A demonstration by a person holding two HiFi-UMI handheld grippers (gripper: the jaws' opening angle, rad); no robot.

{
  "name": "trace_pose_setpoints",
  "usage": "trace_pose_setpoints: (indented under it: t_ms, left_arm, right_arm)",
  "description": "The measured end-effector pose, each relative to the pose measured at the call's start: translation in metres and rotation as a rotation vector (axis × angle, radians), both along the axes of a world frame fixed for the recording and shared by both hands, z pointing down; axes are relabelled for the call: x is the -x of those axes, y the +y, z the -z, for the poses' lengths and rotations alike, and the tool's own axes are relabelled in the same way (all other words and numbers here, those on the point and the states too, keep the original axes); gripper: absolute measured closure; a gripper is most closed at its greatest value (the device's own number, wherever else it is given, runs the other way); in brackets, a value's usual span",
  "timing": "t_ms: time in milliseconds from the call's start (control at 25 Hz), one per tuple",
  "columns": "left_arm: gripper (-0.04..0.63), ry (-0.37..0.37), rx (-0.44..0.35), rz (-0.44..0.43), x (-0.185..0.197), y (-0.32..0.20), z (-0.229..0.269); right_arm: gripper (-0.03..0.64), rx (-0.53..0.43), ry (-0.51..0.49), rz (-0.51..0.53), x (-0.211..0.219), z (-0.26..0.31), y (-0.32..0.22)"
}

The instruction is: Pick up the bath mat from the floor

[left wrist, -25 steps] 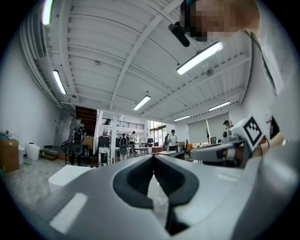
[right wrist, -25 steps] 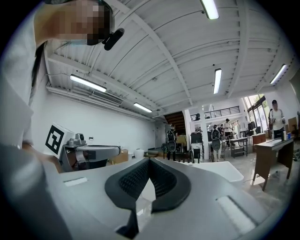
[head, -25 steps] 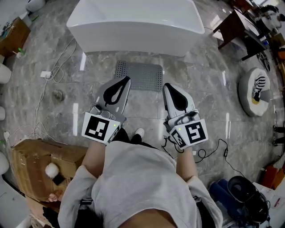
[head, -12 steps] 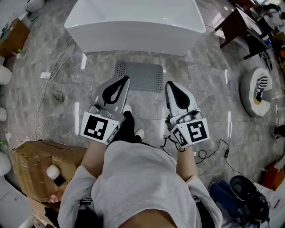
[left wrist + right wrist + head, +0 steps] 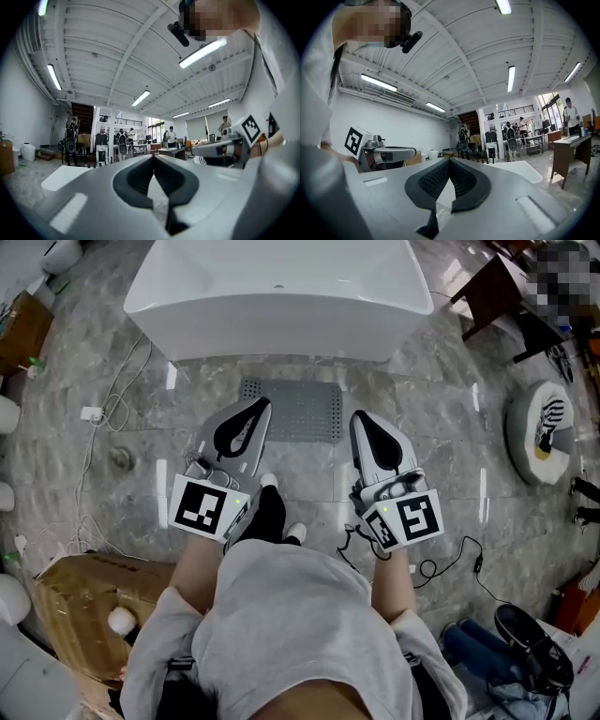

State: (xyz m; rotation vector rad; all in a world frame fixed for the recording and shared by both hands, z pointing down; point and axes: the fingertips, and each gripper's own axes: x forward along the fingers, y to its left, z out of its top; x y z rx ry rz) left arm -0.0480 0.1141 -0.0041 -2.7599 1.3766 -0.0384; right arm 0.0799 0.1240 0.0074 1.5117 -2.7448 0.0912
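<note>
Left gripper [image 5: 260,405]: jaws closed tip to tip, nothing between the pads, held level above the floor [image 5: 450,465]. Right gripper [image 5: 362,418]: likewise closed and empty, held level alongside, well apart from the left. Borne out in both gripper views, with the dark pads meeting at the front and only the open hall beyond.

Bath mat [image 5: 302,409]: grey, dotted, lying flat on the floor just in front of the white bathtub [image 5: 272,296], long side parallel to the tub wall. In the head view, overlapped at its left part by the left gripper's tip, with the right gripper's tip just off its right edge. No contact judged, given the level pointing and the standing height.

Progress: nothing done of the lifting itself. Mat not gripped, not raised, not touched. Judged to be the approach, standing close before the mat with both grippers carried ahead.

Left to do: open the jaws, stoop or tilt down to the floor, work a jaw under a near edge or corner, close on it, lift clear. Likely awkward, with a thin mat flat on smooth stone and little edge to catch.

Nearby but apart from the mat: a cardboard box [image 5: 75,596] at the left, a black cable [image 5: 450,563] at the right.
</note>
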Motion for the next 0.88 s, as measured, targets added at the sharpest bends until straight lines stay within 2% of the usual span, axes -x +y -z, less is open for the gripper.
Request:
trace_pose_setpoints:
  t_ms: [440,880]
  left_arm:
    - [0.595,-0.001,0.012,-0.024,0.026,-0.097,-0.005]
    - [0.595,-0.010,0.035,-0.058,0.043,-0.158,-0.018]
  right_arm:
    - [0.618,0.010,0.000,-0.038,0.021,-0.002,-0.093]
    - [0.618,0.035,0.002,-0.072,0.040,-0.011,-0.150]
